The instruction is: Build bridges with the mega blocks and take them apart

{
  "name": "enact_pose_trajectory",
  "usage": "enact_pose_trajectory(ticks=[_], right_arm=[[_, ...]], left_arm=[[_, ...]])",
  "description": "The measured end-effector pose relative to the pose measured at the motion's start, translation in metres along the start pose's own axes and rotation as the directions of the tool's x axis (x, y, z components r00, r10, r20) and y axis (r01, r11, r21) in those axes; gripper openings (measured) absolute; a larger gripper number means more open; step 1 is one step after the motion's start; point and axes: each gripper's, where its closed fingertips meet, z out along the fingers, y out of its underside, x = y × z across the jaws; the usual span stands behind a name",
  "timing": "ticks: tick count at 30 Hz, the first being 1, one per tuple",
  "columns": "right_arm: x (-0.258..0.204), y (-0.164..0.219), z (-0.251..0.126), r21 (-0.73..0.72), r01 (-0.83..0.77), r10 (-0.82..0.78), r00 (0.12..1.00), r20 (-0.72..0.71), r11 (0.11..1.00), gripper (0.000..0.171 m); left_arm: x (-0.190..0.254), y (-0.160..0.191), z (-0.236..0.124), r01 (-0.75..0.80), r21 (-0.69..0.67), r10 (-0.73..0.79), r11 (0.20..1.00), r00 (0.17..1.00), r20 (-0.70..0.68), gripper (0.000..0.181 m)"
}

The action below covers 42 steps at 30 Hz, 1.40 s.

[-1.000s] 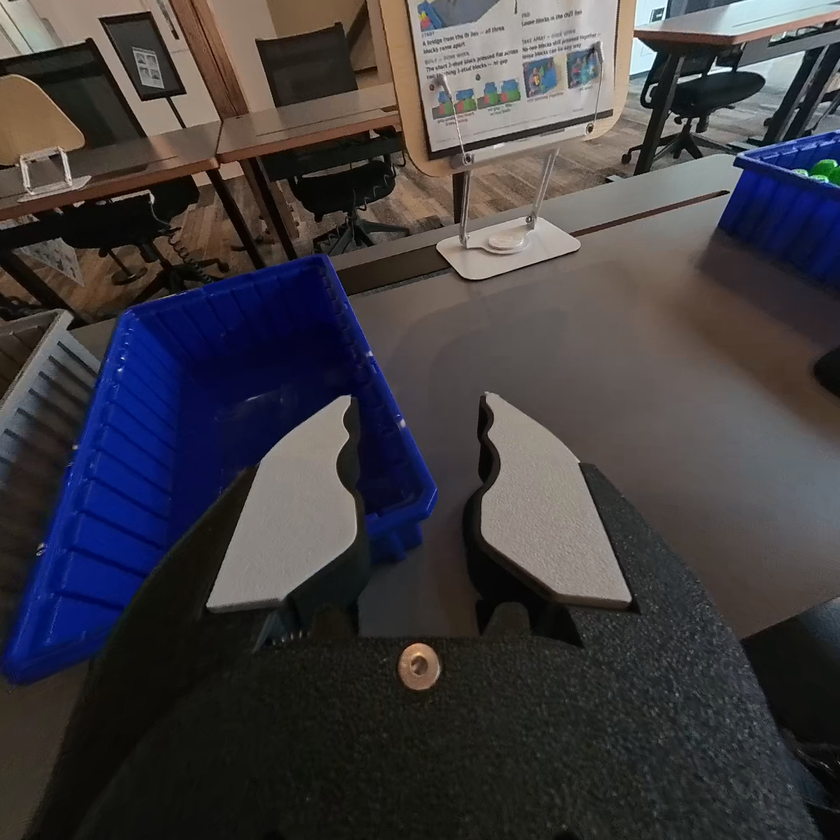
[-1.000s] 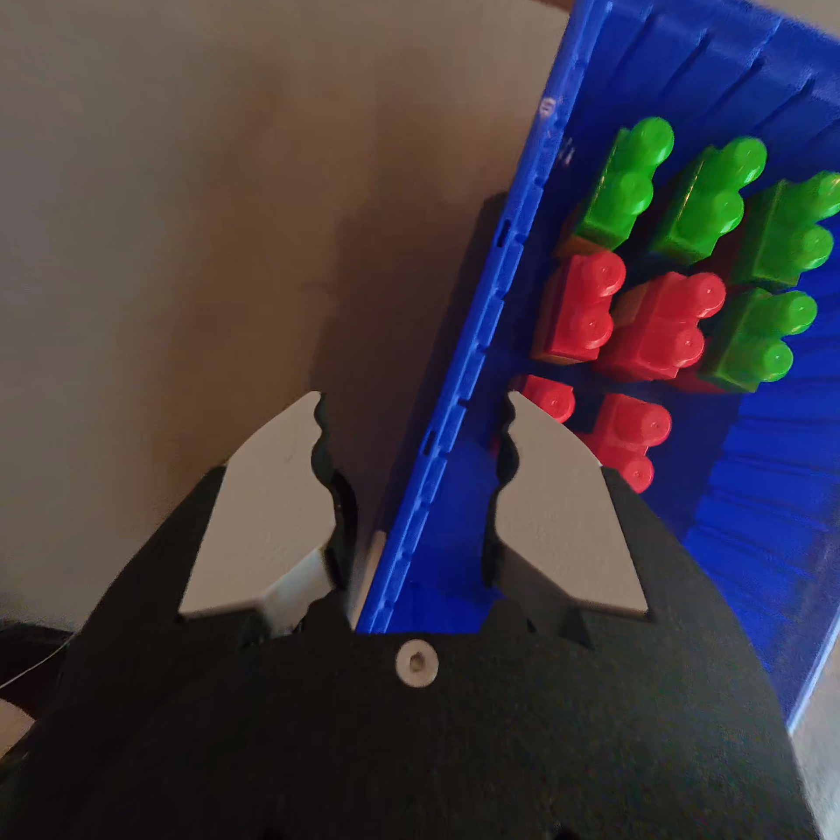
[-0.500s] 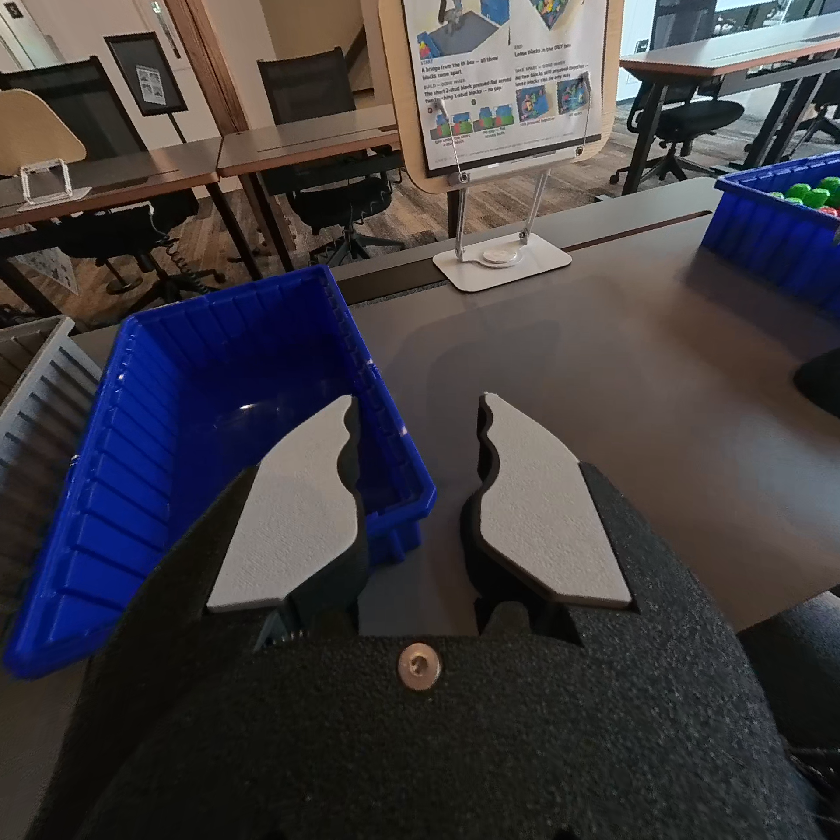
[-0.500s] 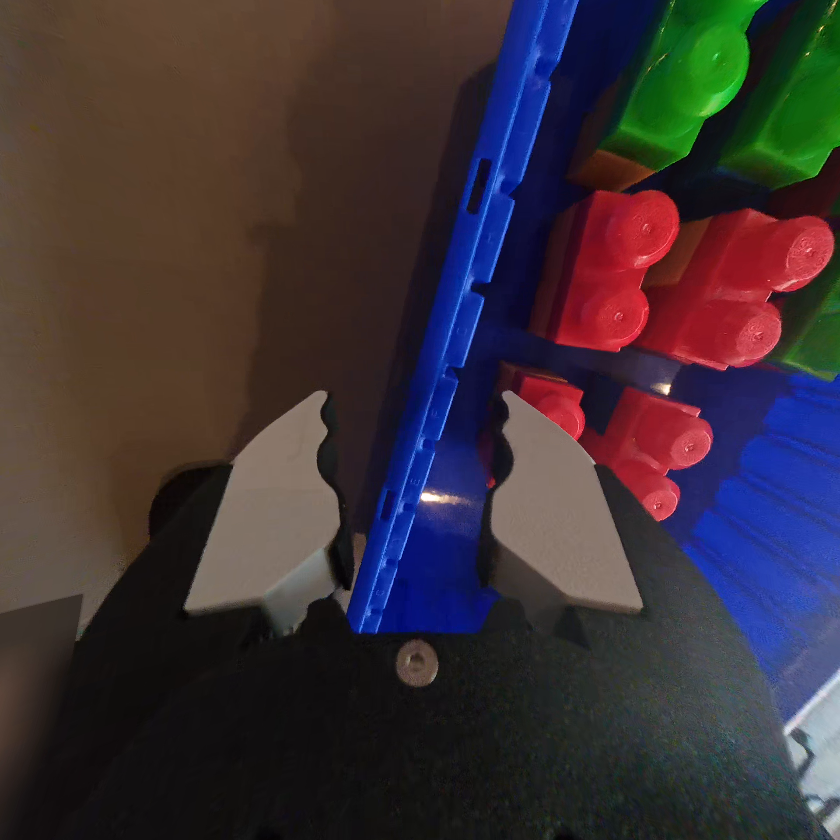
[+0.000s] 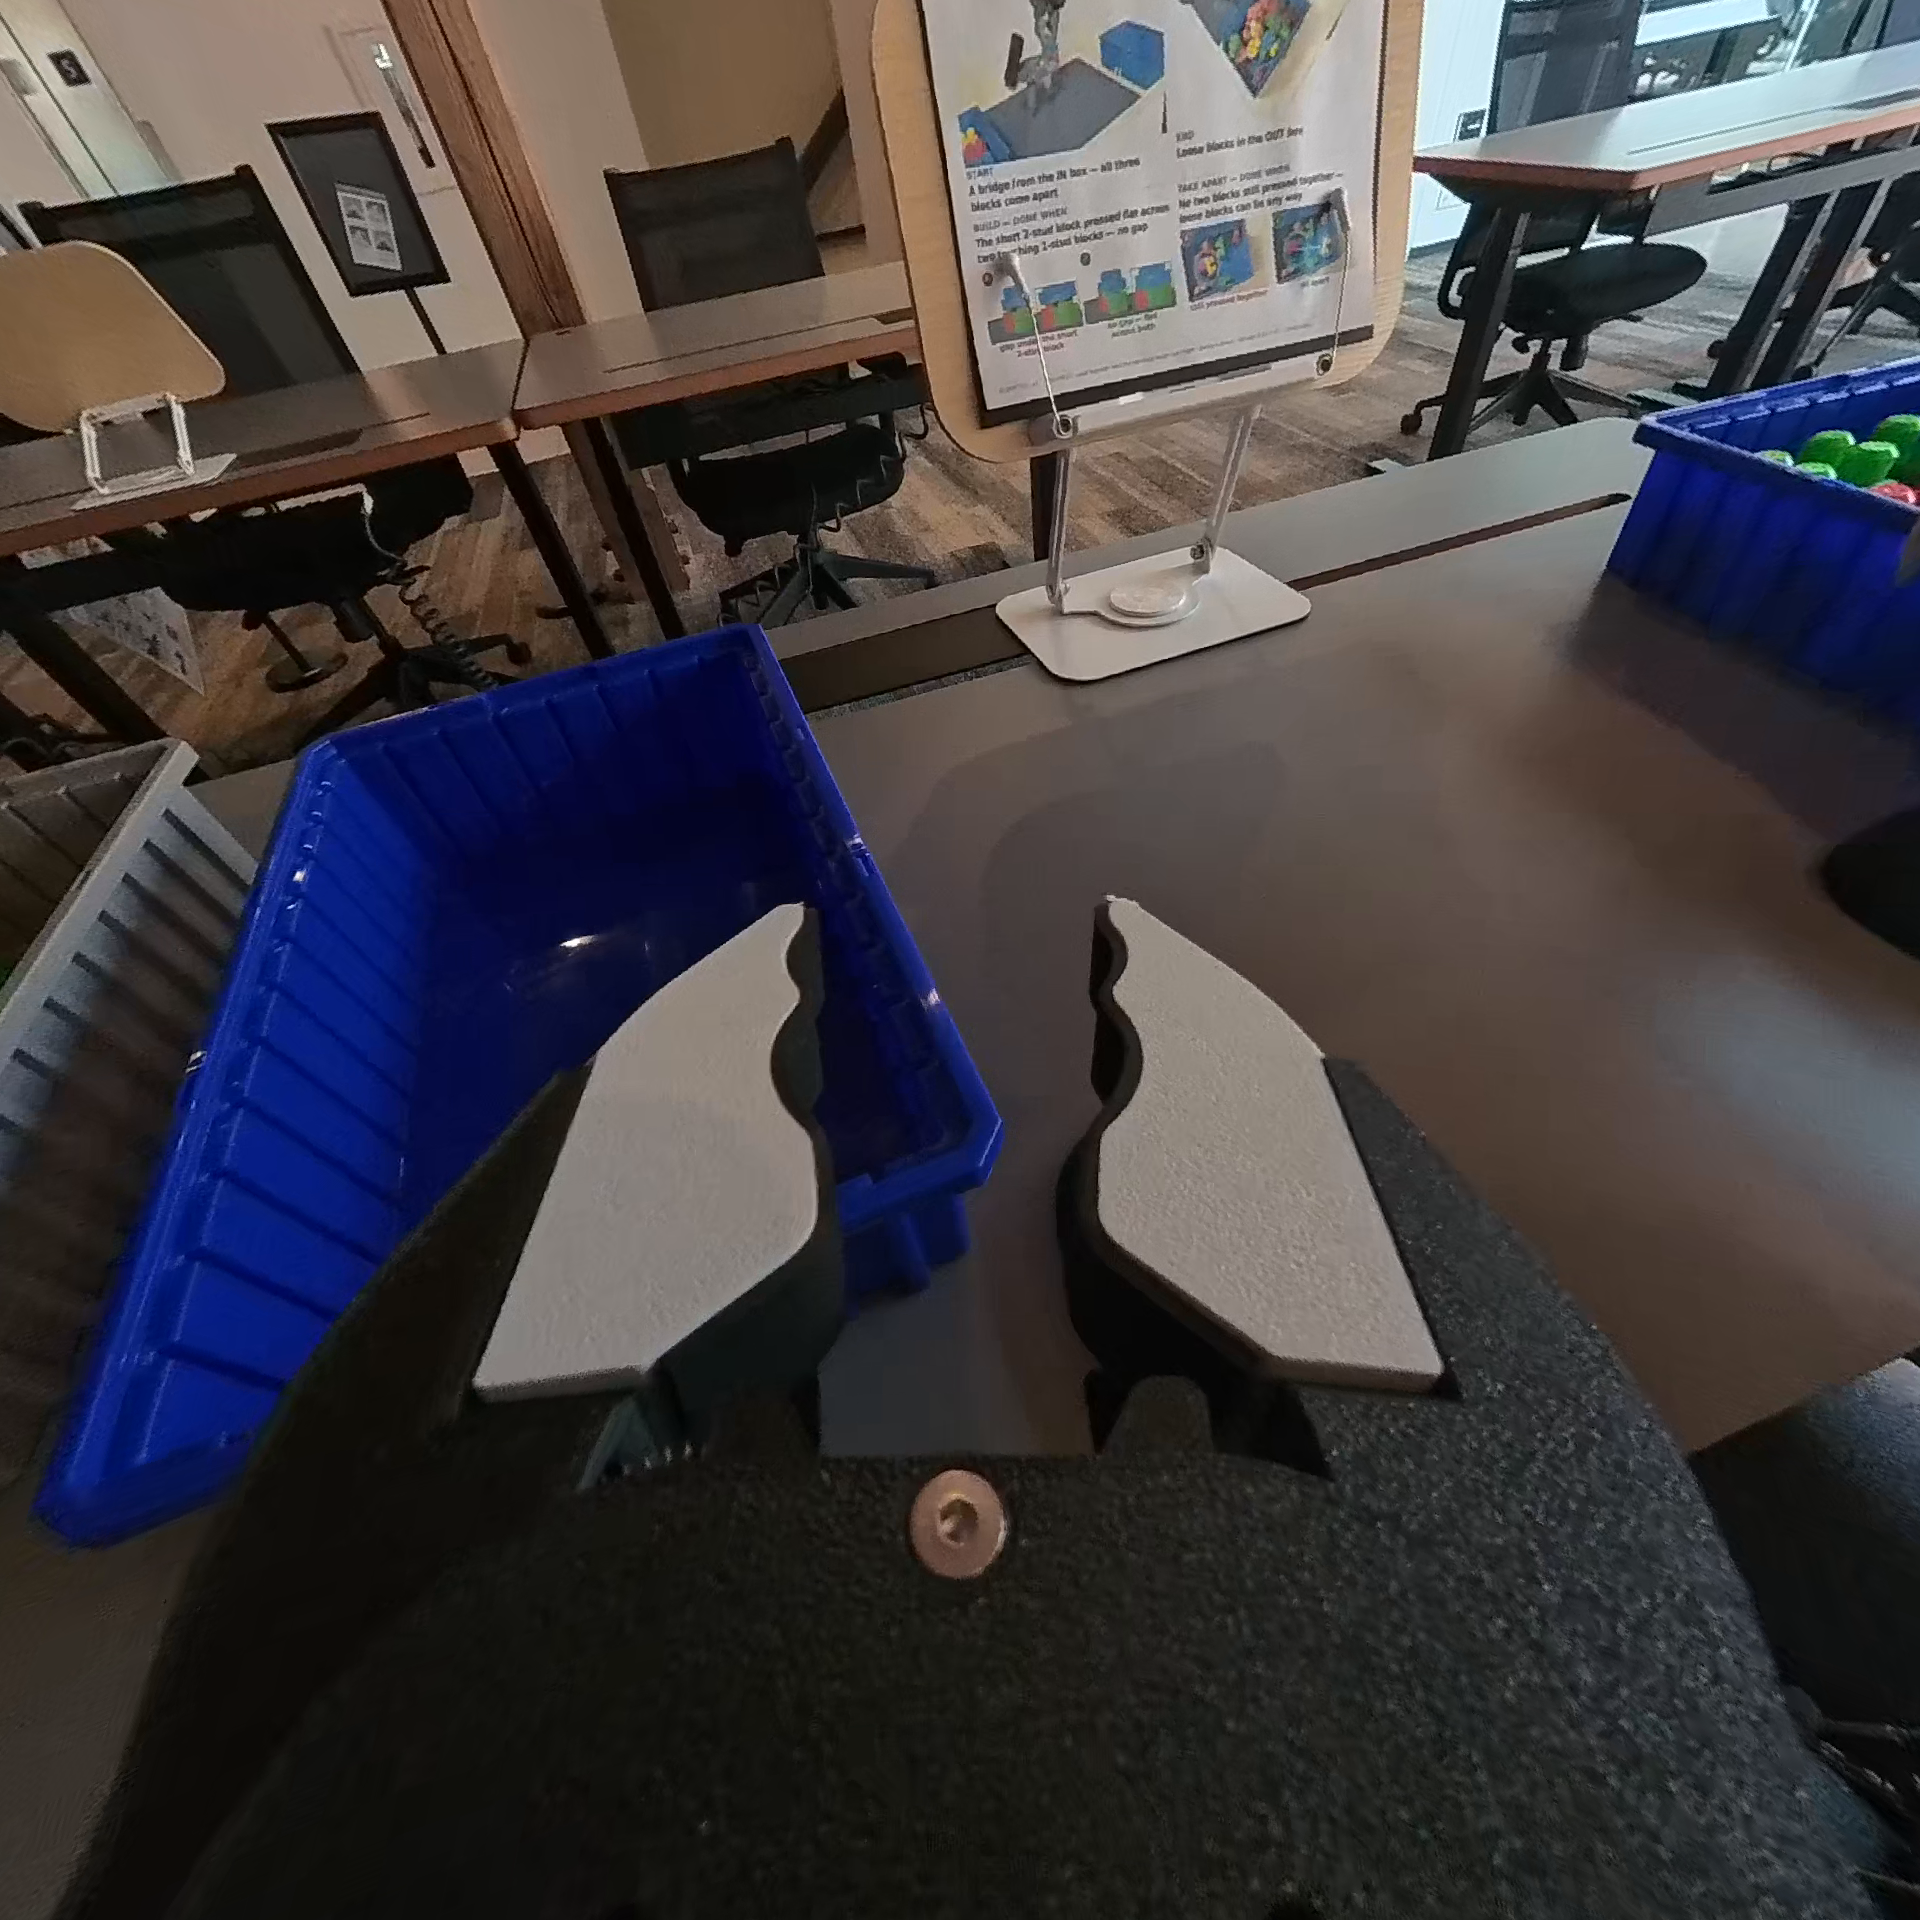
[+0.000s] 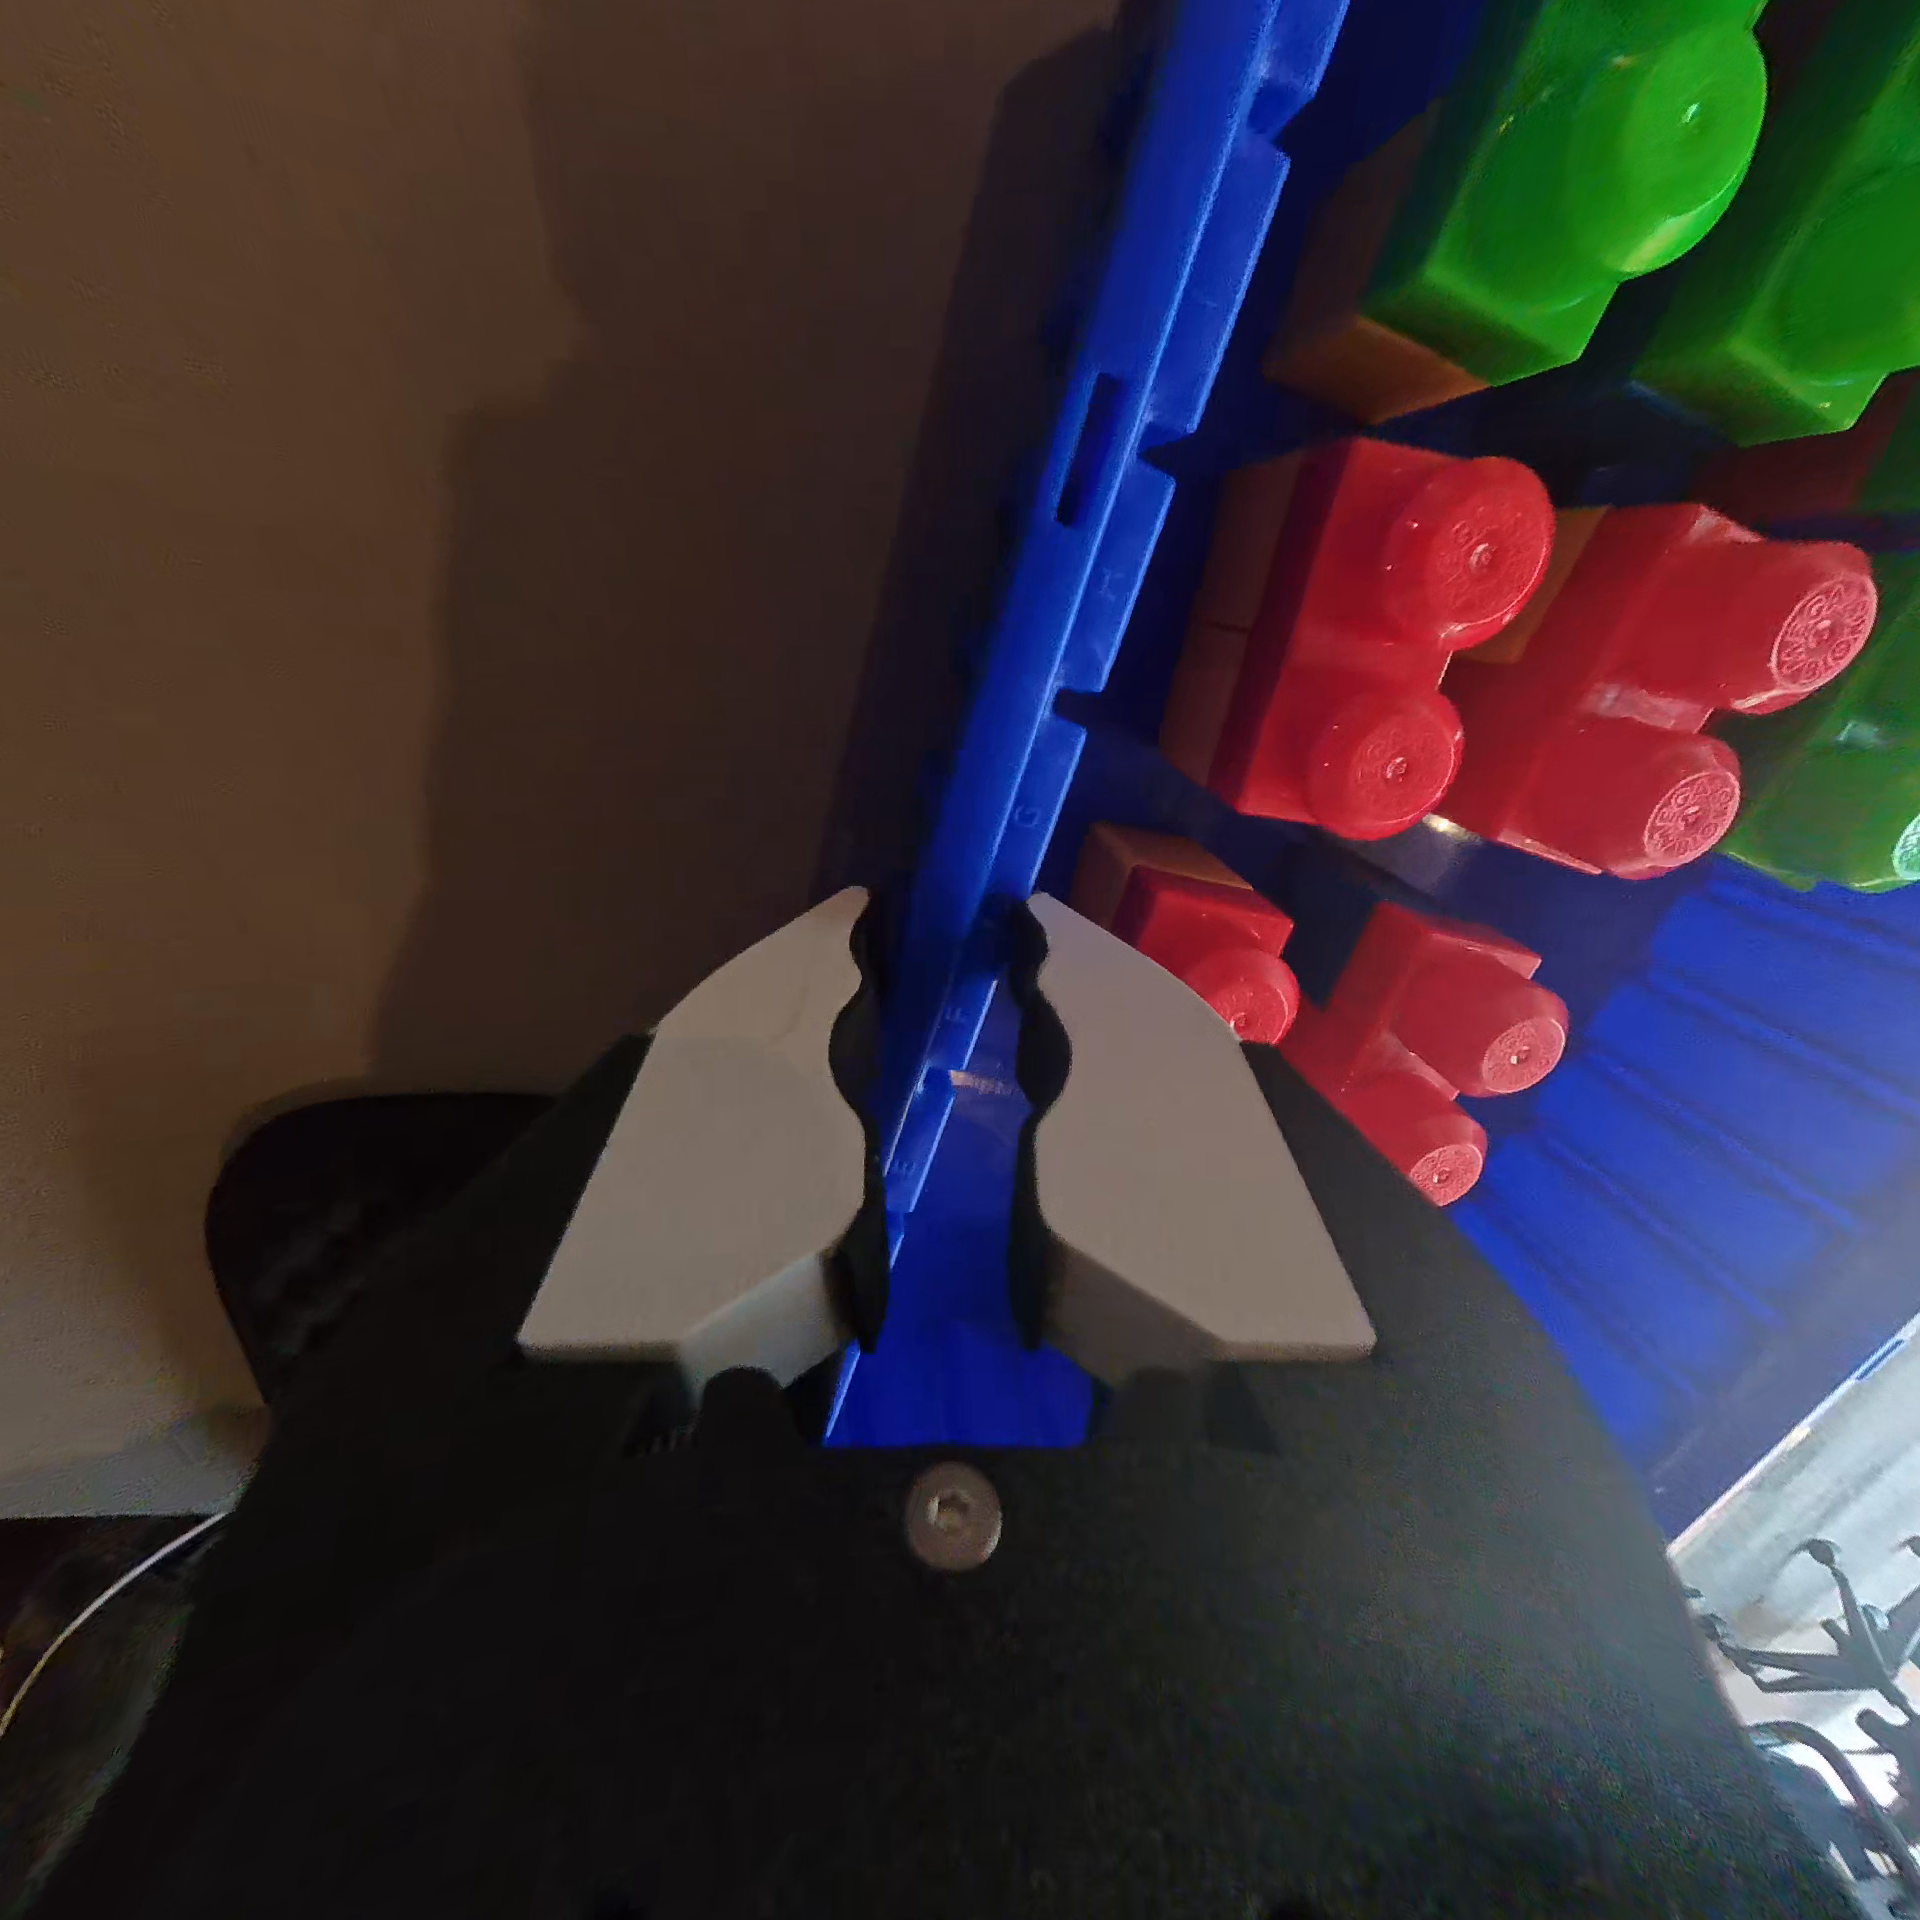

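Two tools, two blue bins, one lot of mega blocks; entries as follows.

Right tool [image 6: 945, 925]: fingers drawn in on the wall of the filled blue bin [image 6: 1101, 540], one outside it, one inside; pinching the wall near a corner, seemingly to steady or drag the bin, since no block sits between the fingers.

Mega blocks: red blocks [image 6: 1351, 634] in the nearer part of the filled bin, green blocks [image 6: 1579, 187] beyond; studs up; orange or brown pieces show beneath several, so they look to be stacked assemblies, probably bridges awaiting dismantling, though the full stacks are hidden; one red block [image 6: 1205, 935] lies just beside the inside finger, not gripped.

Left tool [image 5: 951, 925]: fingers spread wide, holding nothing; poised above the near right corner of the empty blue bin [image 5: 312, 1039], apparently idle.

Empty blue bin: stands at the left of the counter [image 5: 1403, 883]; likely the receptacle for separated blocks.

Filled bin, left wrist view: at the far right edge of the counter, well apart from the empty one, leaving bare working surface between.

Instruction board on a metal stand [image 5: 1153, 613]: at the back edge of the counter, facing the worker.

Grey ribbed bin [image 5: 94, 935]: left of the empty blue bin; contents not visible.
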Motion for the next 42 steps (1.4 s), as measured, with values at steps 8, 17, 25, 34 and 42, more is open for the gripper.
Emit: enact_pose_trajectory(ticks=[8,17,25,34,42], right_arm=[[0.003,-0.019,0.003,0.004,0.003,-0.003,1.0,-0.004,1.0,0.021],[-0.002,-0.036,0.004,-0.001,-0.068,0.068,0.998,0.005,0.998,0.021],[-0.017,-0.059,0.005,0.029,-0.081,0.08,0.996,0.027,0.996,0.021],[-0.037,-0.083,0.005,0.029,-0.151,0.15,0.988,0.041,0.988,0.021],[-0.065,-0.083,0.001,-0.042,-0.197,0.198,0.979,0.04,0.98,0.02]], left_arm=[[0.002,-0.001,0.0,-0.012,0.001,0.012,1.0,1.0,-0.004,0.049],[-0.001,0.001,0.001,-0.007,-0.002,0.007,1.0,1.0,0.003,0.049],[0.001,0.002,0.004,-0.012,-0.01,0.012,1.0,1.0,-0.007,0.049],[-0.003,0.003,0.003,-0.004,-0.006,0.004,1.0,1.0,-0.005,0.049],[-0.003,-0.001,-0.001,0.005,0.022,-0.005,1.0,1.0,-0.025,0.049]])
